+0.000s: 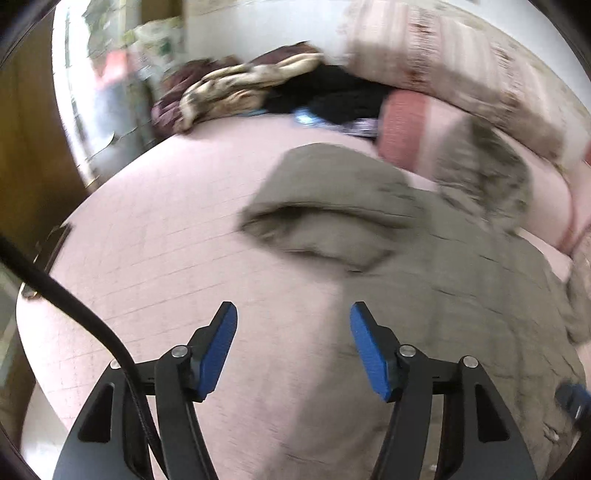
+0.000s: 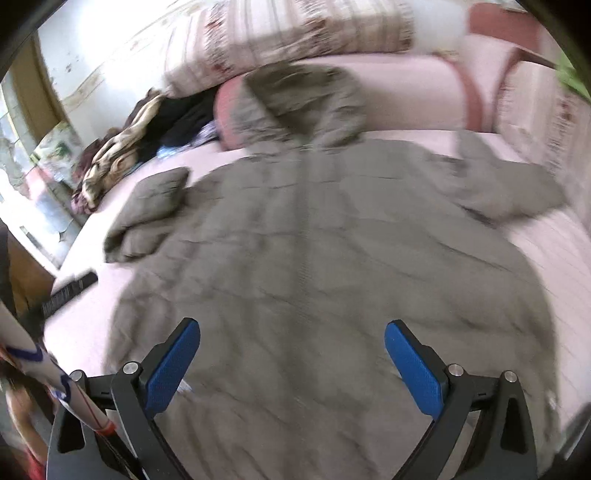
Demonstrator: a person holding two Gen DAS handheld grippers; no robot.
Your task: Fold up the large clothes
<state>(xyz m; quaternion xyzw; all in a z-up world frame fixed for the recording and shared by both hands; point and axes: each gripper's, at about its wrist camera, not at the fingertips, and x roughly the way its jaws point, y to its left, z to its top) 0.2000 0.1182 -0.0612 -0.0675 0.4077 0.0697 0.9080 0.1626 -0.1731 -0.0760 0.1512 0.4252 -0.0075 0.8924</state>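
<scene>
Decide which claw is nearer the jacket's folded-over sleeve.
Left. The left claw hangs open just below the folded-over sleeve; the right claw hangs open over the jacket body, farther from it.

Bare pink sheet [image 1: 155, 258] left of the jacket [image 2: 314, 258]; pillows [image 2: 295, 33] block the far side.

I see a bed [image 2: 554, 258] with a pale pink checked sheet. On it the grey-green padded jacket [image 2: 314, 240] lies spread flat, a heap of clothes [image 2: 122, 147] at its far edge, pillows [image 2: 406, 96] beyond.
</scene>
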